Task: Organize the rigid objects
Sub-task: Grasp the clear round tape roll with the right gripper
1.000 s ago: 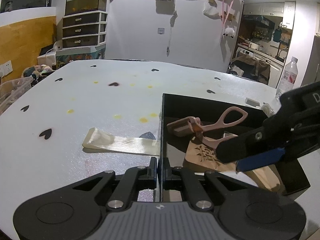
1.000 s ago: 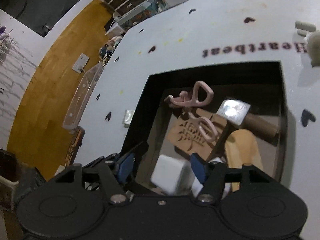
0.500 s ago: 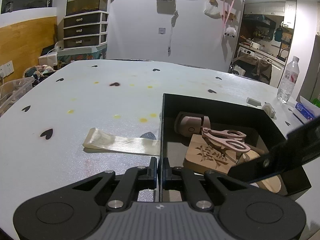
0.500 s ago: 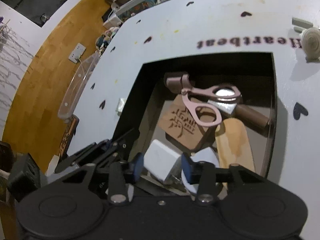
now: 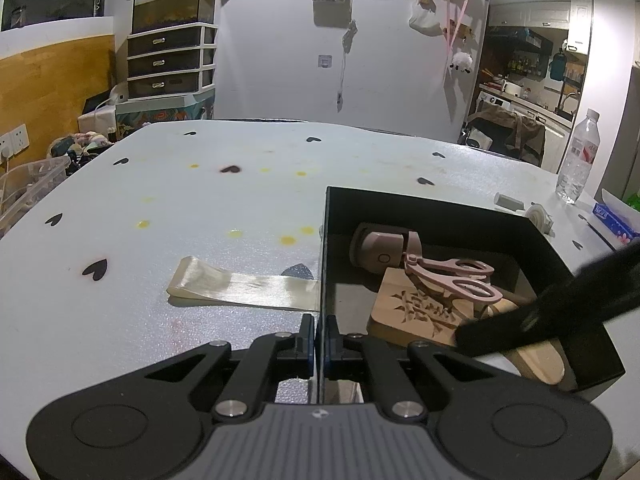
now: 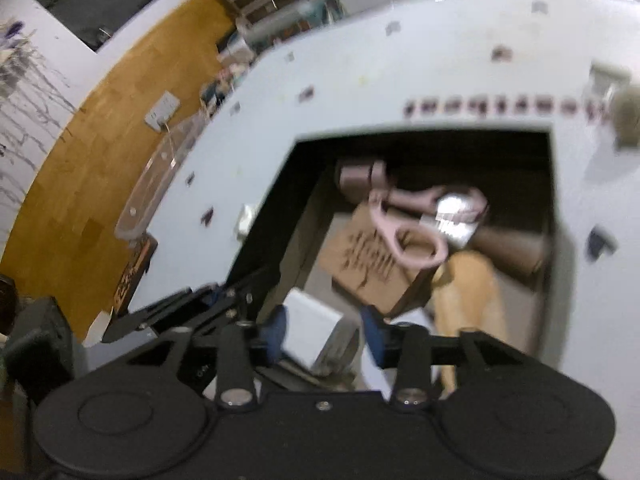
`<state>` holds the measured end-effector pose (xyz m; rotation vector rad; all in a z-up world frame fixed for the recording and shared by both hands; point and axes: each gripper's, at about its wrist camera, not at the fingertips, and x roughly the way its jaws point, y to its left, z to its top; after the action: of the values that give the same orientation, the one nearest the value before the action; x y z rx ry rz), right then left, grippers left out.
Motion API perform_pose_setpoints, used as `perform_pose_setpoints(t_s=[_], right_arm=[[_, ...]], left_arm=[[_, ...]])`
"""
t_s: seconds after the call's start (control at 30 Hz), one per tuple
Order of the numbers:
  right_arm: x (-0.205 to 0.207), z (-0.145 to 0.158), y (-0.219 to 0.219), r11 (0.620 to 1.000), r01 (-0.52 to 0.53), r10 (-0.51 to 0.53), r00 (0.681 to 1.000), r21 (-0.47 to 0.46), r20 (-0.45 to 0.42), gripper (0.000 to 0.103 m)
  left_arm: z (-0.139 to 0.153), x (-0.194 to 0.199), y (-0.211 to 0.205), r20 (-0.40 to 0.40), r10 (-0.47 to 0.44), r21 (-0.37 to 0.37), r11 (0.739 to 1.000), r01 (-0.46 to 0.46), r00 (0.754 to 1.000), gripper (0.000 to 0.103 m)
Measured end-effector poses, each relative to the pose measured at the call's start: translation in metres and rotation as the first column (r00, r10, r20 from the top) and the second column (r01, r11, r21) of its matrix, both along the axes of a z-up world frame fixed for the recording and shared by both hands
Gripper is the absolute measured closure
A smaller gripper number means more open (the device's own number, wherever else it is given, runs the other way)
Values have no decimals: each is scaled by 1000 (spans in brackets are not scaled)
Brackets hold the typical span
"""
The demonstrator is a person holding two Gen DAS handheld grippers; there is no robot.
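A black box (image 5: pixel 440 210) stands on the white table. My left gripper (image 5: pixel 319 330) is shut on the near end of the box's left wall. Inside lie pink scissors (image 5: pixel 452 276) across a carved wooden block (image 5: pixel 416 312), with a pink sheath (image 5: pixel 380 248) behind and a wooden paddle (image 5: pixel 536 360) at the right. The right wrist view is blurred; it shows the scissors (image 6: pixel 404 220), a shiny-headed mallet (image 6: pixel 454 216) and a white block (image 6: pixel 312 332). My right gripper (image 6: pixel 324 328) hovers over the box's near end, its jaws opening above the white block without touching it. One of its fingers (image 5: pixel 520 328) crosses the box.
A strip of clear tape (image 5: pixel 240 284) lies on the table left of the box. A water bottle (image 5: pixel 578 160), a blue tissue pack (image 5: pixel 612 216) and a small roll (image 5: pixel 538 218) sit at the far right. A clear bin (image 5: pixel 24 184) stands off the table's left edge.
The scissors, upright and spread a second ago, now lie flat and closed on the carved block. My right gripper drew back toward the box's near right corner; its jaws narrowed, then widened. The left gripper stayed put.
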<state>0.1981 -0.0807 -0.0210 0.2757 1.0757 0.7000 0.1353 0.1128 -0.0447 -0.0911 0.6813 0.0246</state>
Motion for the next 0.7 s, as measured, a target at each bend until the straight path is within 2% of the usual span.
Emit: perform_pose_setpoints(t_s=[0.07,0.17,0.2,0.27,0.33,0.43,0.53,0.7], right_arm=[[-6,12,-9,1000,11,-11,997,-3,79,30],[-18,27,-19,1000,17,-14,978,-12,208,20],[-20,30,-22,1000,20,-16,971,-12,238,18],[-24,35,-27,999,27,-21,957,-17,288,6],[-28,40,-31,999,31,-21,939,-25,343,0],[-32,44,-37,998,35,-14,909,-43,418,0],[-31,47,-48,997,68,-49,882,-24,468,0],[-11,44,-69,977,202,-138,832,-63,537,0]], left_arm=[[0,0,0,0,0,-1,1000,0,1000,98],[0,0,0,0,1,0,1000,-1,1000,99],[0,0,0,0,1,0,1000,-1,1000,99],[0,0,0,-1,1,1,1000,-1,1000,99],[0,0,0,-1,1,1,1000,-1,1000,99],[0,0,0,-1,1,2,1000,-1,1000,99],[0,1,0,-1,1,1,1000,-1,1000,99],[0,0,1,-2,1,8,1000,-1,1000,99]])
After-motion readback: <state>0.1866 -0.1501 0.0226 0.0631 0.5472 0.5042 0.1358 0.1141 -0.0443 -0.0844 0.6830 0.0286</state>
